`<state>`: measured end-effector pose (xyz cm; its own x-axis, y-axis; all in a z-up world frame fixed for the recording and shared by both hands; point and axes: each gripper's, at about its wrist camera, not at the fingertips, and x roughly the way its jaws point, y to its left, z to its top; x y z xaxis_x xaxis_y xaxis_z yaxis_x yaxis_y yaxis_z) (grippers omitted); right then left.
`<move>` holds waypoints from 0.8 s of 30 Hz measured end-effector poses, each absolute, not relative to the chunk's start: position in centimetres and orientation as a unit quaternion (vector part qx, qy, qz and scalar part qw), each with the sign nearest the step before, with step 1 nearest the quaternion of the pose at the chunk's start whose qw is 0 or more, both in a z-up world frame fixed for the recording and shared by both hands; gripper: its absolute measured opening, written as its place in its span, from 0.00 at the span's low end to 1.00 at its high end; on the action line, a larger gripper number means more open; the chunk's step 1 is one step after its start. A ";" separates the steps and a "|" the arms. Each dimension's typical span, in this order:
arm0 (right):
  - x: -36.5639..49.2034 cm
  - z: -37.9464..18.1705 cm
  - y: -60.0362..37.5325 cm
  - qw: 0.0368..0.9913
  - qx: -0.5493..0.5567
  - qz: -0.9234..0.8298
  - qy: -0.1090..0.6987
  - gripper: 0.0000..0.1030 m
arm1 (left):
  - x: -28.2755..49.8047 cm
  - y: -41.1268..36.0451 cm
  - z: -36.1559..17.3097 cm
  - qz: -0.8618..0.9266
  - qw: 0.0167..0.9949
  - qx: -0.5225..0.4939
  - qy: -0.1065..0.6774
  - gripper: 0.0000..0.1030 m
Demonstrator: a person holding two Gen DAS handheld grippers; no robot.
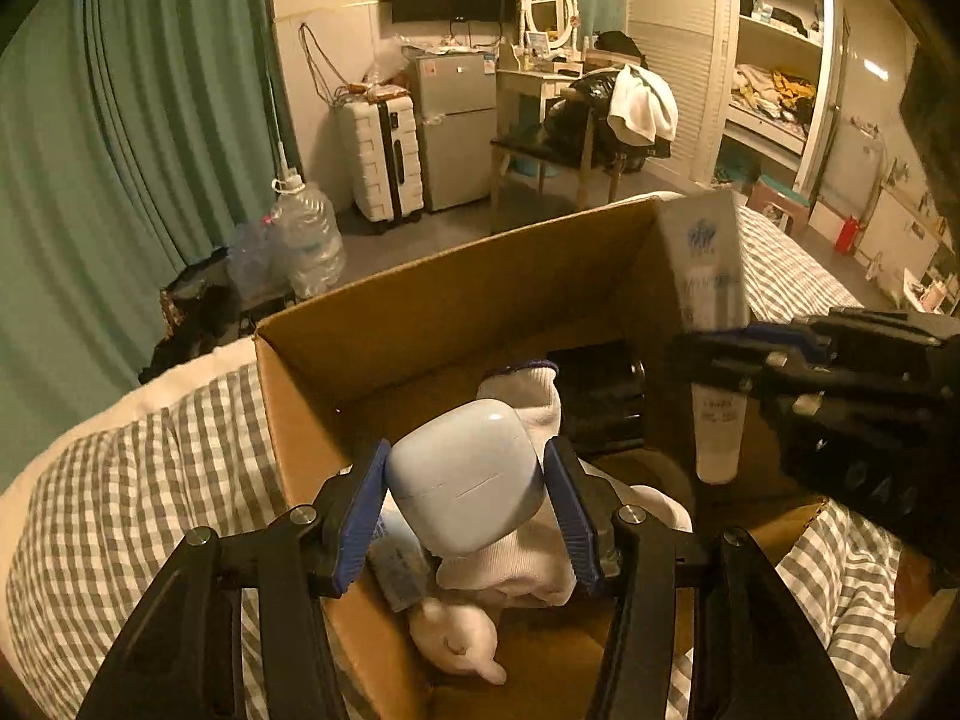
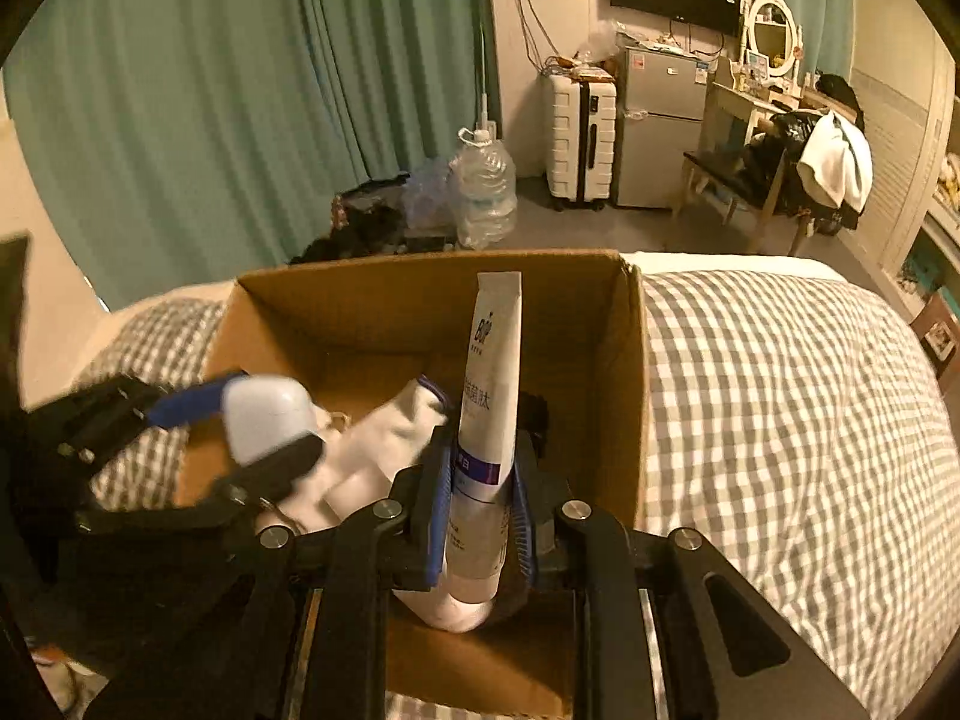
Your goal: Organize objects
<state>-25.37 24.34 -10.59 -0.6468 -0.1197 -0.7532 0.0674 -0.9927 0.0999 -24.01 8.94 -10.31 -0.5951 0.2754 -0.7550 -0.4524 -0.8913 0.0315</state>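
An open cardboard box (image 1: 456, 294) (image 2: 420, 282) sits on a grey checked bed. My left gripper (image 1: 465, 504) is shut on a pale blue earbud case (image 1: 465, 474) and holds it over the box; the case also shows in the right wrist view (image 2: 267, 417). My right gripper (image 2: 480, 516) is shut on a white tube (image 2: 489, 396), held upright above the box, cap end down; the tube shows in the left wrist view (image 1: 711, 300). White socks (image 1: 522, 552) (image 2: 384, 444) and a black object (image 1: 600, 402) lie inside the box.
The checked bed cover (image 2: 780, 420) spreads to the right of the box. Beyond the bed are water jugs (image 2: 483, 186), a white suitcase (image 2: 579, 138), a small fridge (image 2: 660, 132), a chair with clothes (image 2: 810, 168) and green curtains (image 2: 210, 90).
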 end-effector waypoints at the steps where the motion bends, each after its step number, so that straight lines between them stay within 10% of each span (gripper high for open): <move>1: -25.1 -10.3 24.4 0.050 0.411 -0.910 -0.036 0.18 | -23.9 8.8 -10.0 0.888 0.204 -0.397 0.107 0.61; 5: -24.1 -8.2 24.5 0.039 0.381 -0.923 -0.044 0.60 | -22.6 8.1 -7.6 0.906 0.186 -0.366 0.102 0.90; 24: -7.0 11.7 24.0 0.024 0.201 -0.979 -0.007 0.87 | -7.5 3.9 10.7 0.963 0.122 -0.226 0.085 1.00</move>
